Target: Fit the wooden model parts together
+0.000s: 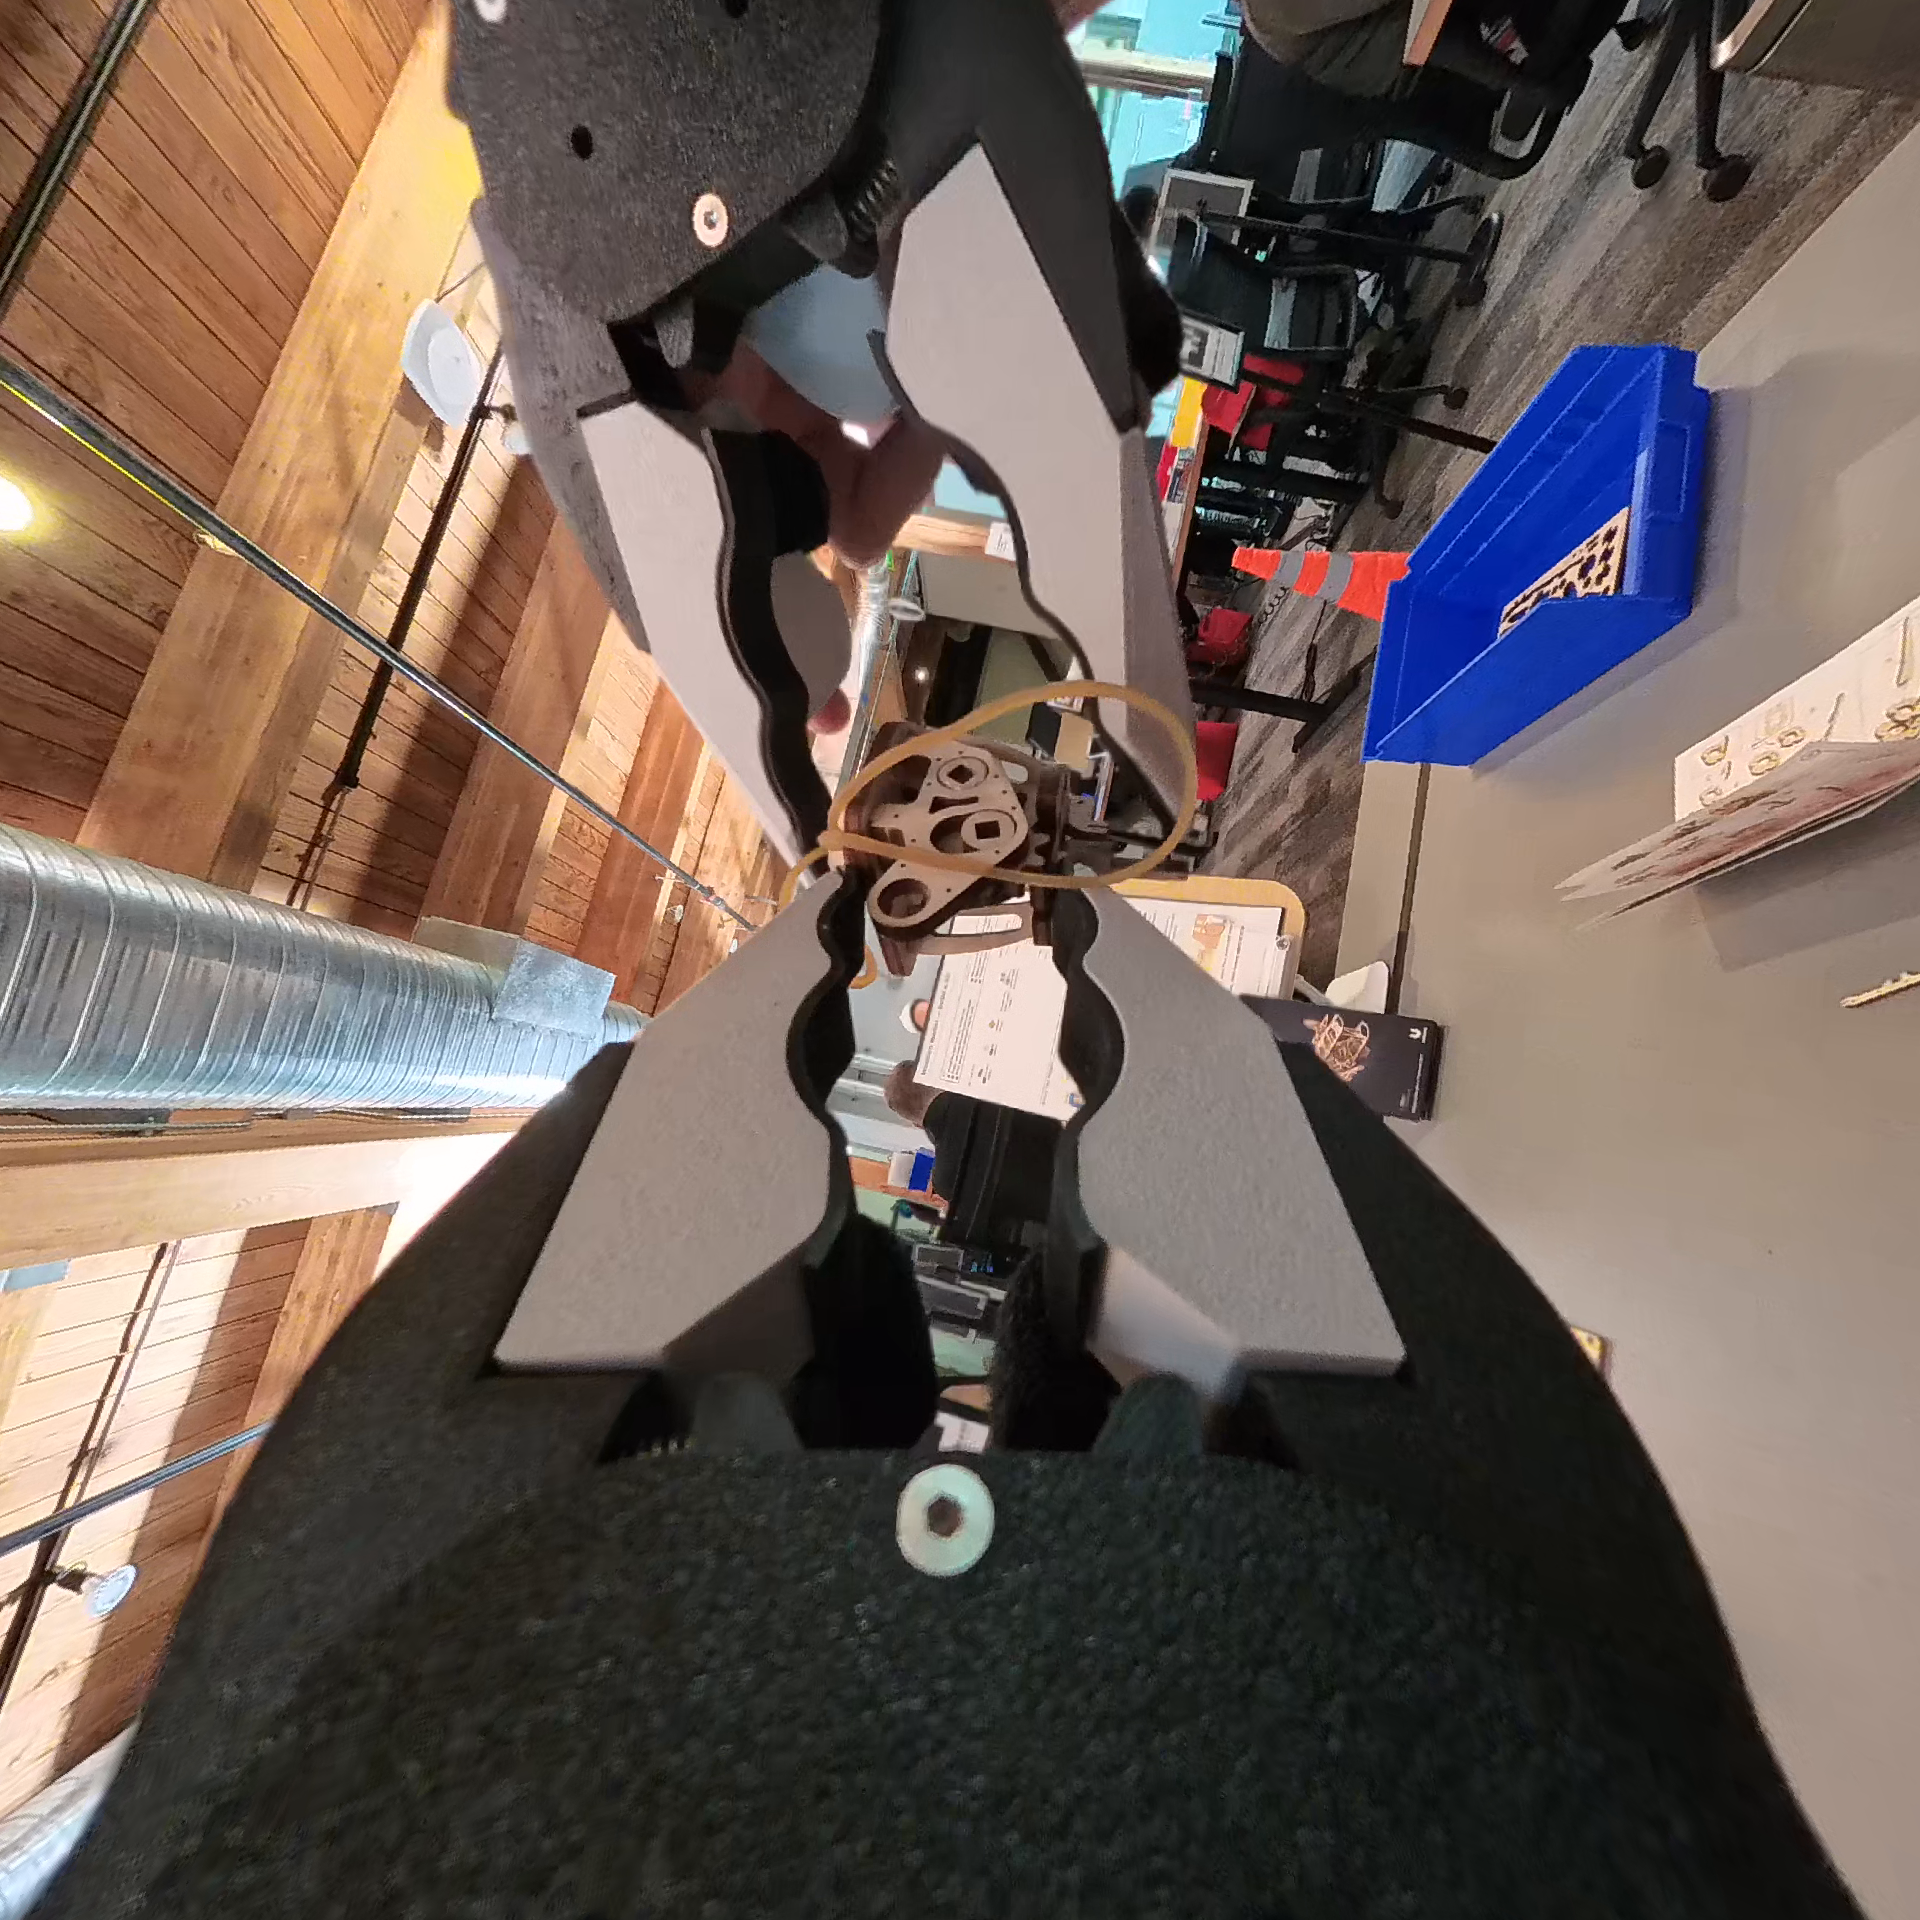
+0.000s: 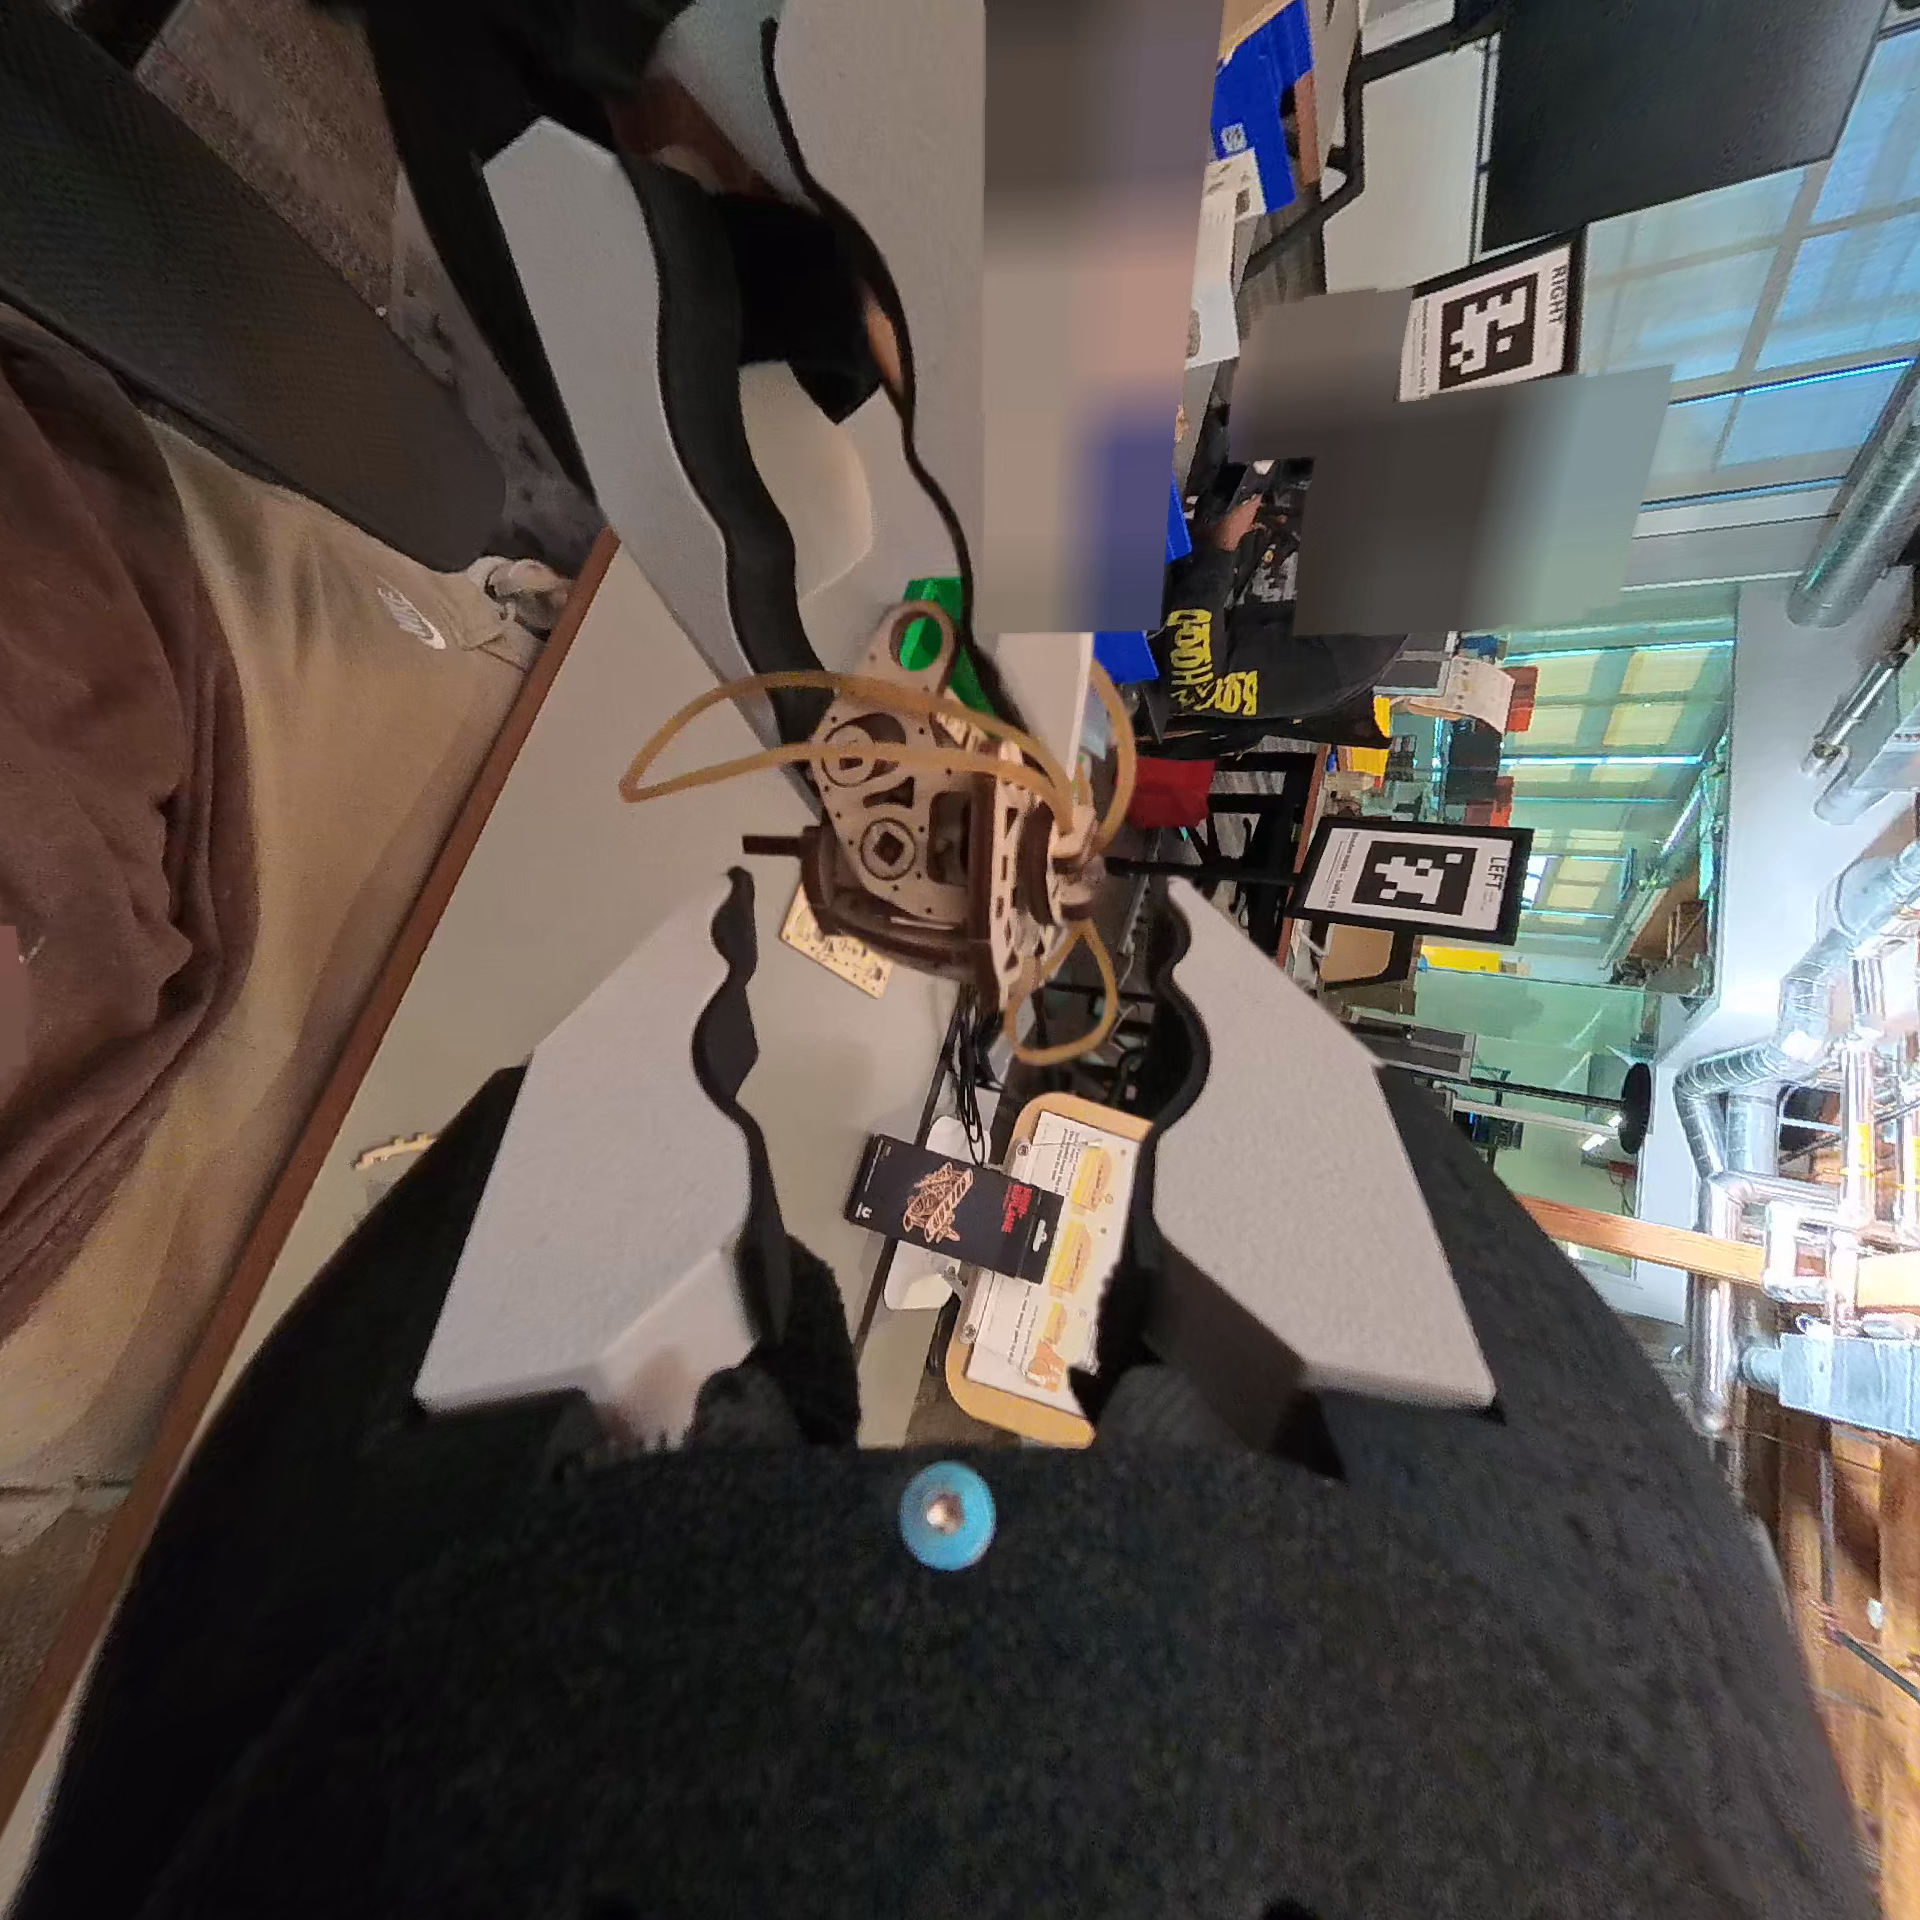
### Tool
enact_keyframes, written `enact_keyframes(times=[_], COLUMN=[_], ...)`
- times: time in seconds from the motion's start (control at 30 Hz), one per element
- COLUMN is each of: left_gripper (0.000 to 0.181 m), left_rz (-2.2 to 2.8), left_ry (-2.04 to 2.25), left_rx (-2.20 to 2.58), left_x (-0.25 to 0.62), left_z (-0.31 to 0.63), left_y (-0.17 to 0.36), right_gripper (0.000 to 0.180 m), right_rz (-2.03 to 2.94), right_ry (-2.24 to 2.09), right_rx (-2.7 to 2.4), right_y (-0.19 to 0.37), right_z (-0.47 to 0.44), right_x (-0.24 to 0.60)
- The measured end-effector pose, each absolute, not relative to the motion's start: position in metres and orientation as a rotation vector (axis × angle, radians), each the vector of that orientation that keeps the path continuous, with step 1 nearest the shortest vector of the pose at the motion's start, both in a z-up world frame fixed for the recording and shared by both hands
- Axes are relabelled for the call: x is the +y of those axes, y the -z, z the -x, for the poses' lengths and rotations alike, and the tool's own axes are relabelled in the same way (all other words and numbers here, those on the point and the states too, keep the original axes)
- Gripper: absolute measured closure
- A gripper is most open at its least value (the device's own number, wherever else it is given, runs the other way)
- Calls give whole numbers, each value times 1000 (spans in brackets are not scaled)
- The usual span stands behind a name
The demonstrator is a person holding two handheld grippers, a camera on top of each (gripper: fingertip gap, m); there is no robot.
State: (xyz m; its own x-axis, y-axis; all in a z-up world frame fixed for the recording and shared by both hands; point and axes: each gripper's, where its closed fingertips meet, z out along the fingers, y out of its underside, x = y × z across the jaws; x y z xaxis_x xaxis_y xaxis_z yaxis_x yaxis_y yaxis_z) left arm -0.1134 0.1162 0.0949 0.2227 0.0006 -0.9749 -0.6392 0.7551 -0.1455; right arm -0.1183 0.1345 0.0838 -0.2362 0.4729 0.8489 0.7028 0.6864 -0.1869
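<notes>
Holding the model (image 1: 961, 831) in mid-air between the two grippers keeps it off the table (image 1: 1662, 1351) and open to both tools. The left gripper (image 1: 951, 914) has its jaws nearly closed on the lower end of the model, judged a firm clamp. The right gripper (image 2: 956, 883) stands with its jaws spread wide, the model just ahead of the tips; it grips nothing, though one finger may touch the rubber band (image 2: 883, 717).

That band loops loosely around the model and trails past both sets of fingers, so it is the main snag risk for any further fitting.

Farther out on the table lie a blue bin (image 1: 1538, 582) holding a wooden sheet, a black box (image 2: 956, 1205) and a clipboard (image 2: 1039, 1288), all well apart from the work.
</notes>
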Motion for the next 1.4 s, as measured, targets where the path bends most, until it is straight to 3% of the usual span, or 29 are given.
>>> enact_keyframes(times=[0.03, 0.3, 1.4], left_gripper=[147, 147, 147], left_rz=[600, 621, 560], left_ry=[-469, -333, -369], left_rx=[1282, 1277, 1257], left_x=[115, 105, 99], left_z=[114, 117, 116], left_y=[-96, -102, -107], right_gripper=[104, 96, 108], right_rz=[912, 769, 595], right_ry=[272, 14, 246], right_rx=[-1878, -1786, -1714], right_y=[-85, -92, -92], right_z=[117, 122, 129], right_x=[134, 111, 113])
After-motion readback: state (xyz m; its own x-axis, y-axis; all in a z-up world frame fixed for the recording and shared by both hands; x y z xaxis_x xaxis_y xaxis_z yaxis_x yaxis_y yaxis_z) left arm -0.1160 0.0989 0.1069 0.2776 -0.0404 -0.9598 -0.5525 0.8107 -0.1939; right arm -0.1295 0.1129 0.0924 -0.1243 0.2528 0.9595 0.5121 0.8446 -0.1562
